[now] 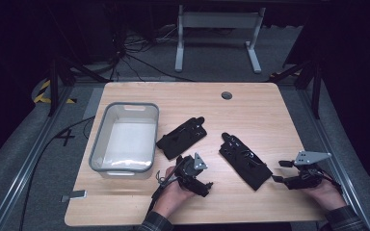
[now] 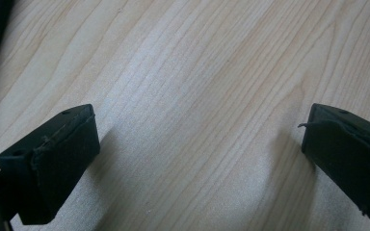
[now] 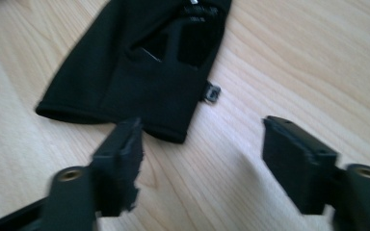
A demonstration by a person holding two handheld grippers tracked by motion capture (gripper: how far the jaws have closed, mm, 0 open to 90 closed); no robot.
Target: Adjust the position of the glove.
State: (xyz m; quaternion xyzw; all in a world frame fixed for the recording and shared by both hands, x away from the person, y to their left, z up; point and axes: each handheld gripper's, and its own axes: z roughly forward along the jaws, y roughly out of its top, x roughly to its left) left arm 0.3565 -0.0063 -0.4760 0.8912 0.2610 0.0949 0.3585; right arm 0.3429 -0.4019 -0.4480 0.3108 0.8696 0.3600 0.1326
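Two black gloves lie on the wooden table (image 1: 270, 110). One glove (image 1: 182, 137) is near the middle and the other glove (image 1: 245, 161) is right of it. My left gripper (image 1: 204, 185) is held low at the front, just in front of the middle glove. In the left gripper view its jaws (image 2: 200, 144) stand wide apart over bare wood with nothing between them. My right gripper (image 1: 278, 171) is at the right and points left at the cuff of the right-hand glove (image 3: 139, 62). Its jaws (image 3: 202, 144) are open, just short of the cuff and empty.
A grey plastic bin (image 1: 96, 144) stands on the left part of the table, beside the middle glove. A round cable hole (image 1: 227, 95) sits near the far edge. A white table frame (image 1: 217, 29) and cables are on the floor beyond.
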